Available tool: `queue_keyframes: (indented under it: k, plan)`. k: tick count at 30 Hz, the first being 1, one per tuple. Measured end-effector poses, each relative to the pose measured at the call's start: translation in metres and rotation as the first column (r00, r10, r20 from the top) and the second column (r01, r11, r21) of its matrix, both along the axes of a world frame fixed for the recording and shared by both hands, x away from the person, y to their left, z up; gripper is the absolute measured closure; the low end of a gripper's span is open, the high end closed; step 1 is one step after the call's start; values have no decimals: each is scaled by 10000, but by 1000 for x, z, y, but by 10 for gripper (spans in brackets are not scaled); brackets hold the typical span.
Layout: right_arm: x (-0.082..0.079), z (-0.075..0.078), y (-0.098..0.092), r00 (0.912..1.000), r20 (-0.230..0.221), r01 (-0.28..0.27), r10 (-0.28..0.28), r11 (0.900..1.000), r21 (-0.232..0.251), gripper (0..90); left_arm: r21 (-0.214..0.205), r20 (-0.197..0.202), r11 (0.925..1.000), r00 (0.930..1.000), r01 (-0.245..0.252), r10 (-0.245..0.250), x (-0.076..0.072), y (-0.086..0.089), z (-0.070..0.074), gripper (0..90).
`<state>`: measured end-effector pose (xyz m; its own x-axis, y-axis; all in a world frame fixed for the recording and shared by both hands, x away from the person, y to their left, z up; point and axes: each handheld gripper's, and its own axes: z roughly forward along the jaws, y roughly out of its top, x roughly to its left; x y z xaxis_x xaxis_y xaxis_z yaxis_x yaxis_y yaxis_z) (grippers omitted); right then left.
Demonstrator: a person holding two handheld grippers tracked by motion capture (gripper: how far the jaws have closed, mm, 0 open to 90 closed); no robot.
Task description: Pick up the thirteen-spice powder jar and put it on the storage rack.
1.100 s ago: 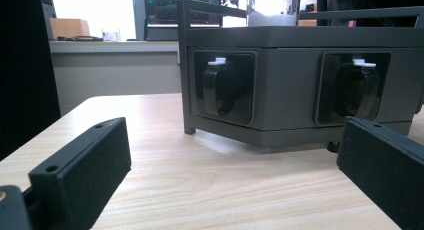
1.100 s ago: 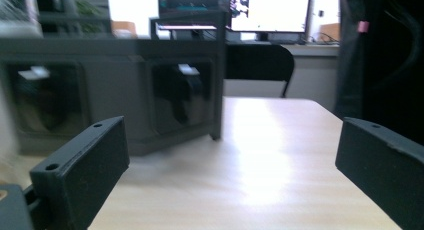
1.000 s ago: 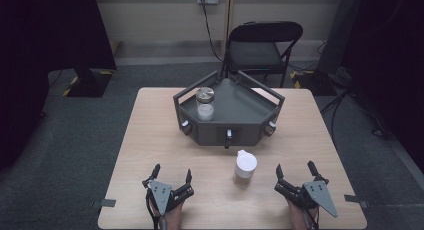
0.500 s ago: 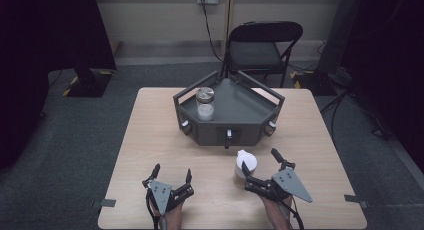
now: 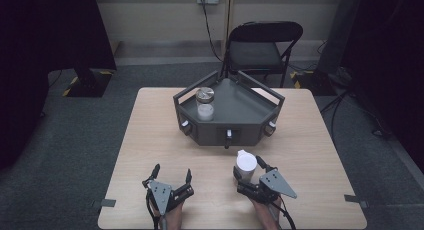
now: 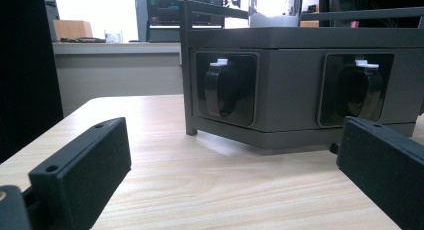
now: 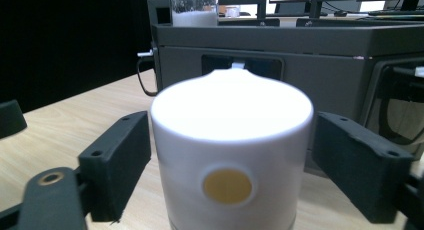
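Right gripper view puts the white container (image 7: 231,155) at frame centre on the tabletop (image 7: 65,135), between the right gripper's (image 7: 231,162) spread jaws, apparently untouched. An off-centre closure could tip it. The left gripper (image 5: 168,182) rests spread, lower left.

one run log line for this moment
left gripper: open, idle on table | right gripper: open, fingers either side of white cup | jar: on grey tray

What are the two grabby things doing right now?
Left gripper: open, holding nothing, low over the table.
Right gripper: open, fingers either side of the white cup, not squeezing it yet.
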<state>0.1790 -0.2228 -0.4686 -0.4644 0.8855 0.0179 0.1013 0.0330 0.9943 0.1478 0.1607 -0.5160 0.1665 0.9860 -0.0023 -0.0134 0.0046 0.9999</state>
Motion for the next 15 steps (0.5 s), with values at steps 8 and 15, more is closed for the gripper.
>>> queue_keyframes:
  k: [8,15]
  plan:
    - [-2,-1,2,10000,44,48,-46,9992,-389,266,-6,18,10000,10000,13,-13,0,0,0,2]
    - [1,2,0,9999,-119,-84,80,9993,-354,293,3,20,10000,10000,5,-5,0,0,0,2]
